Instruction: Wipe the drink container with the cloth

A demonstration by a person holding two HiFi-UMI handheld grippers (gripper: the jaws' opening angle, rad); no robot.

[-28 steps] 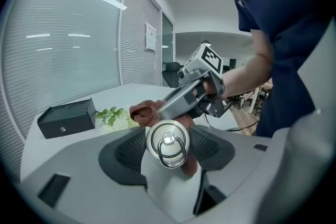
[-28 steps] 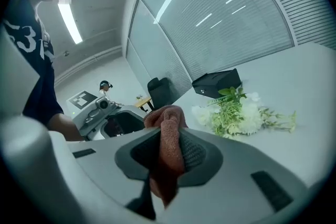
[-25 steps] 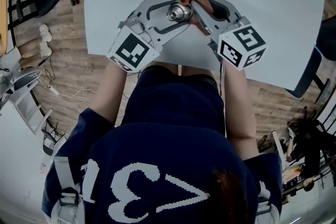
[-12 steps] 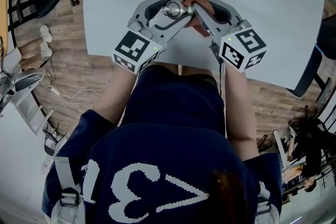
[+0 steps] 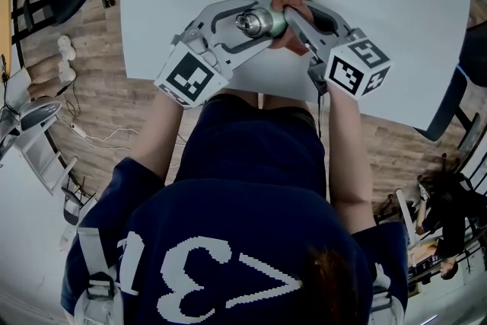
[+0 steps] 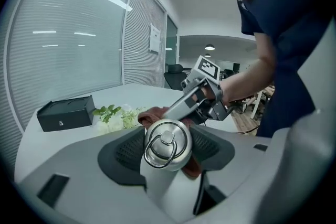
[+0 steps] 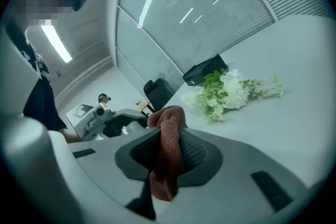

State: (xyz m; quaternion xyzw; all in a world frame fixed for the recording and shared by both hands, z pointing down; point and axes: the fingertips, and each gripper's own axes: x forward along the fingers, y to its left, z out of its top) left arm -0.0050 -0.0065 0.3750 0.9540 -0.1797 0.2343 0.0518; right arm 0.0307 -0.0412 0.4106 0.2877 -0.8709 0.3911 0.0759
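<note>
We hold the left claw (image 5: pixel 257 27) closed around a silver, cylindrical metal drink container (image 6: pixel 166 143). Its round lid with a wire ring faces back along the claw toward that claw's camera. The dark ribbed pads sit tight against the container's sides, and a fold of cloth shows between the container and the pad at the right of the left gripper view. In the head view the container lies roughly level over the near part of the pale grey surface (image 5: pixel 388 19), just in front of our body. We cannot tell whether it touches the surface. Our right claw (image 7: pixel 167 153) stands narrow, pinching a rust-brown terry cloth (image 7: pixel 168 131) that bunches up above the jaws and hangs in a loose tail below them. From the head view this claw comes in from the right and meets the left one. The cloth lies against the container's far end and right side, and the two marker cubes point back toward us. Farther along the surface lies a bunch of white flowers with green leaves (image 7: pixel 227 91), well apart from the claws. A small black rectangular box (image 6: pixel 65 112) sits just beside the flowers.
</note>
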